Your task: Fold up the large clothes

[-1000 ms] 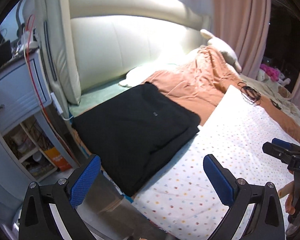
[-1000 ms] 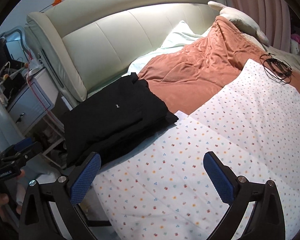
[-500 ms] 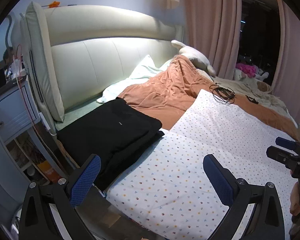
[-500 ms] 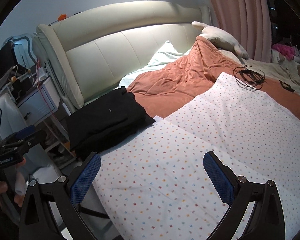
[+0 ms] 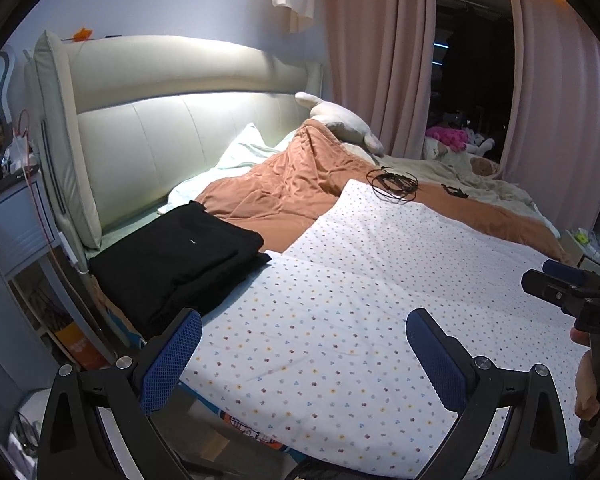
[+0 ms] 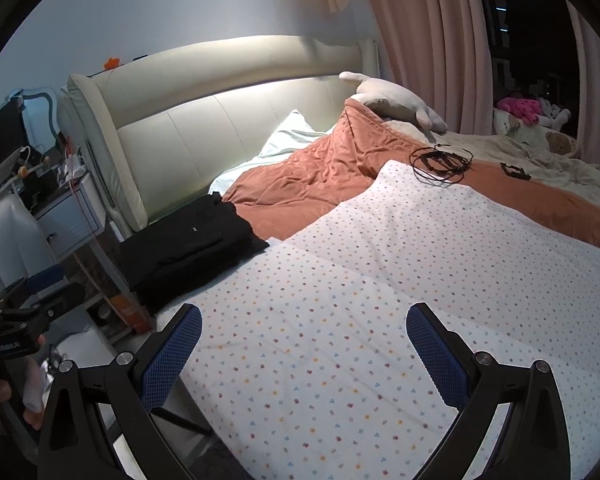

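The folded black garment (image 5: 176, 256) lies at the bed's (image 5: 380, 280) left edge by the headboard. Left gripper (image 5: 300, 344) and right gripper (image 6: 300, 344) hover with fingers spread, holding nothing. Judging from this, fetch the next garment and lay it flat on the dotted sheet (image 6: 380, 288).

A cream headboard (image 5: 188, 120) spans the upper left of the frame. Below it a white pillow (image 5: 240, 152) meets an orange quilt (image 5: 284, 188) at centre. A dotted sheet (image 5: 360, 300) fills the lower half. A black cable coil (image 5: 394, 182) lies at the sheet's top edge. Pink curtains (image 5: 380, 48) hang upper right. A nightstand (image 6: 66, 216) stands at far left.
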Demonstrator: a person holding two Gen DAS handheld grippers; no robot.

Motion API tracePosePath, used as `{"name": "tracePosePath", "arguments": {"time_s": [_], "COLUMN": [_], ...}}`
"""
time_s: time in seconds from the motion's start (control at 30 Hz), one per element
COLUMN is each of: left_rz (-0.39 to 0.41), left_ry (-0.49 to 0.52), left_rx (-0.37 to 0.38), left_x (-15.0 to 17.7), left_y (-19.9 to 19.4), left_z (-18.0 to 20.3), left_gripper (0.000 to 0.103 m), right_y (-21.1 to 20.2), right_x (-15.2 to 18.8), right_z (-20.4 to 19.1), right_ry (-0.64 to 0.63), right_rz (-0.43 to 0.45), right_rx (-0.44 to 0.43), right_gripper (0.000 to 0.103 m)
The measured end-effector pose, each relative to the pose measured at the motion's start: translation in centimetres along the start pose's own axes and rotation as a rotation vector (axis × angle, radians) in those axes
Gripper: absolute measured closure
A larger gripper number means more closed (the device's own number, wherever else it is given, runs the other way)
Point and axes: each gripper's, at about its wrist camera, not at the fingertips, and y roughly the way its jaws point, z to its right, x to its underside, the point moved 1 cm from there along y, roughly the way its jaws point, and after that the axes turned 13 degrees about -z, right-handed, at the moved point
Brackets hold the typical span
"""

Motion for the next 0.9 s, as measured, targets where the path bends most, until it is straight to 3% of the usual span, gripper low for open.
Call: {"name": "tracePosePath", "arguments": {"time_s": [0.43,0.77,0.9], "left_rz": [0.04,0.058,0.072], "left_ry": [0.092,0.165,0.176], "left_rx": [0.037,0.068,0.092], "left_x": [5.4,9.7,11.1], "left_y": [-3.8,-6.6,-8.2], "left_z": [3.7,3.8,3.3], "left_gripper": [0.001,0.001,0.001], "right_y": [-6.5,-10.0,-12.1], "right_x": [6.8,12.6,14.8], "right_z": [-1.2,-2.5,-3.1], "right_ry": [-0.023,-0.004,0.016], "right_rz": [0.06,0.106,0.12], "right_rx": [0.081,0.116,0.09], "right_gripper": [0.001,0.001,0.001]}}
